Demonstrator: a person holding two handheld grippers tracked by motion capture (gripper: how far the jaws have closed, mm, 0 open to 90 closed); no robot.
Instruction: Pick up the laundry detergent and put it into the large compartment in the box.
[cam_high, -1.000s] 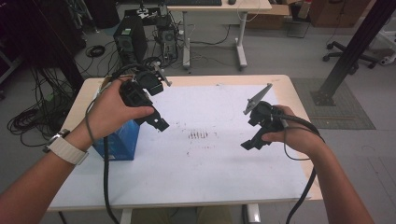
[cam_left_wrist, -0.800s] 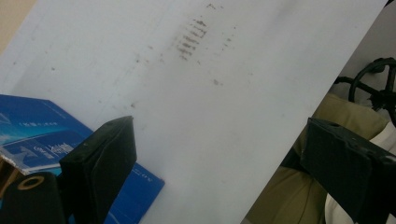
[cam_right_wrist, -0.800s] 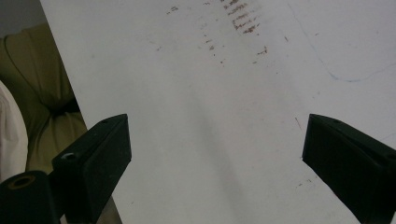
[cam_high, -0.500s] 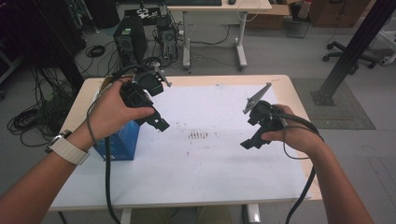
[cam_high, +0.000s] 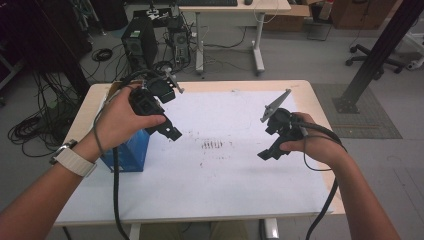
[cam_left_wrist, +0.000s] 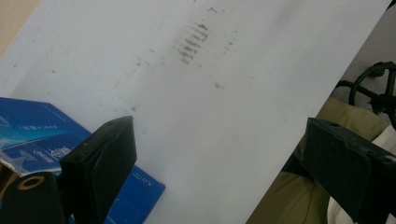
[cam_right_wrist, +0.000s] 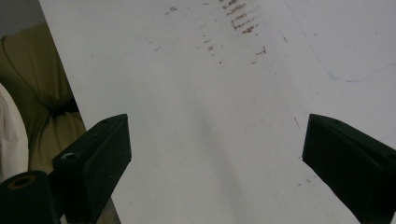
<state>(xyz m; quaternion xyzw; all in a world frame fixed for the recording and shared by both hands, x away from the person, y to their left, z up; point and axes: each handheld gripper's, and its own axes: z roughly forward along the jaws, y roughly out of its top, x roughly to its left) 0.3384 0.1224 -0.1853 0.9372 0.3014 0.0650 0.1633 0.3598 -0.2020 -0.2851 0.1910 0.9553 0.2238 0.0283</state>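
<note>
Blue box (cam_high: 131, 152) beneath left gripper (cam_high: 172, 131), untouched

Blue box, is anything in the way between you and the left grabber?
No, nothing visible blocks it. The blue box stands on the table just below the left gripper, whose jaws are wide open with only white tabletop between them.

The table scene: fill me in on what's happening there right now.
A person holds a two-jaw gripper in each hand above a white table. The left gripper hovers open right beside a blue box standing near the table's left edge. The right gripper hangs open over bare tabletop on the right side, holding nothing. Between them lies a patch of dark smudges. Nothing is gripped at this point.
</note>
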